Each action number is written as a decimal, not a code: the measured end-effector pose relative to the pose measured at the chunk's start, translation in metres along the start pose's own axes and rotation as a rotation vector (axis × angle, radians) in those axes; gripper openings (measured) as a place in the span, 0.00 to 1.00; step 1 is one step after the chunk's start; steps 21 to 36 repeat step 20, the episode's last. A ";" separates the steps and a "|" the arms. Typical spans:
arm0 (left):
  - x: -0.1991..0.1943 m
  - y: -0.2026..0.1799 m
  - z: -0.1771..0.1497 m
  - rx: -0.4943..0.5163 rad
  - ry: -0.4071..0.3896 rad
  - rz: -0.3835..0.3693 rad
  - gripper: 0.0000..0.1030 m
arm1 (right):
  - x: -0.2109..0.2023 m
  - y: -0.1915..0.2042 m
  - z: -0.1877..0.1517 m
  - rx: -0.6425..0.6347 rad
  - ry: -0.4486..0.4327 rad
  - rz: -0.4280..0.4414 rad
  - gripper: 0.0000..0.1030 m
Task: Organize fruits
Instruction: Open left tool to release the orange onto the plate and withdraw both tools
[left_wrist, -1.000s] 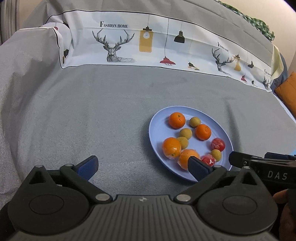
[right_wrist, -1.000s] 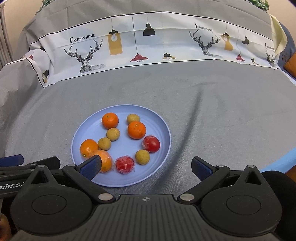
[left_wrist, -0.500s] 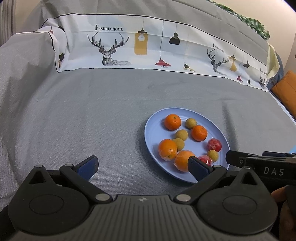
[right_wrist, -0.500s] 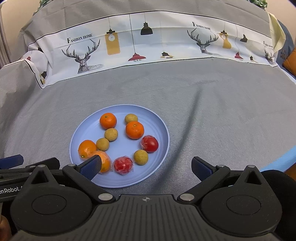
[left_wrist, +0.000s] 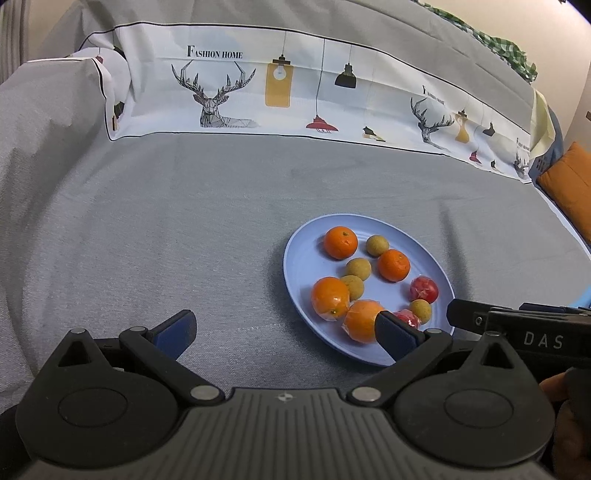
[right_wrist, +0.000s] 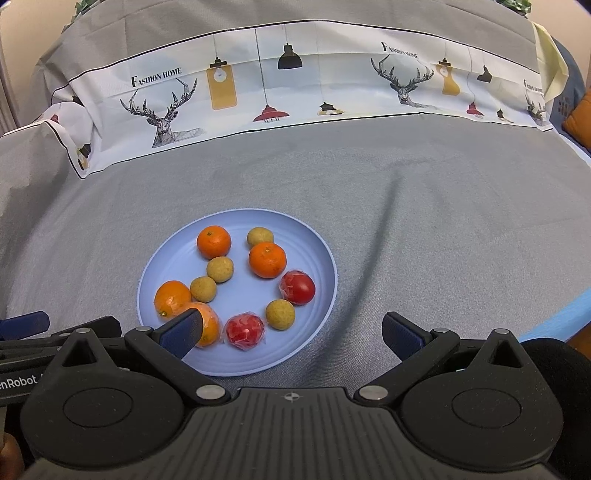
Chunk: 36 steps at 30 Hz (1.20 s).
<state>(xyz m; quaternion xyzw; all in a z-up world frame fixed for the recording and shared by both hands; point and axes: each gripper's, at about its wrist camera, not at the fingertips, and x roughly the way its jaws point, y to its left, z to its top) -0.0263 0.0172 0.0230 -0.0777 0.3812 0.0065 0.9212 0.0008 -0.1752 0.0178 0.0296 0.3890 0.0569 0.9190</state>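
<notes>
A light blue plate (left_wrist: 301, 258) (right_wrist: 173, 258) lies on grey cloth and holds several fruits. There are oranges (left_wrist: 341, 242) (right_wrist: 214, 242), small yellow-brown round fruits (left_wrist: 358, 268) (right_wrist: 220, 269) and two red tomatoes in clear wrap (left_wrist: 424, 289) (right_wrist: 297, 287). My left gripper (left_wrist: 284, 330) is open just short of the plate's near left edge, and its right fingertip (left_wrist: 391, 332) overlaps a wrapped orange (left_wrist: 360, 323). My right gripper (right_wrist: 291, 330) is open over the plate's near right edge, holding nothing. Its left fingertip (right_wrist: 184, 328) covers part of a wrapped orange (right_wrist: 208, 321).
The grey cloth (left_wrist: 184, 229) covers a wide soft surface with a white printed band of deer and lamps (right_wrist: 295, 85) along the back. An orange cushion (left_wrist: 569, 184) sits at the far right. A light blue strip (right_wrist: 554, 321) edges the right side.
Both views have shifted slightly, so the plate sits a little further left than a second ago. Both grippers stay open and the fruits have not moved.
</notes>
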 end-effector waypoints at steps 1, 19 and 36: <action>0.000 0.000 0.000 -0.001 0.000 -0.001 1.00 | 0.000 0.000 0.000 0.000 0.000 0.000 0.99; 0.008 -0.003 0.001 -0.011 -0.008 -0.039 1.00 | 0.004 -0.004 0.004 0.043 0.016 -0.003 0.99; 0.009 -0.002 0.002 -0.013 -0.007 -0.041 1.00 | 0.005 -0.004 0.004 0.046 0.019 -0.004 0.99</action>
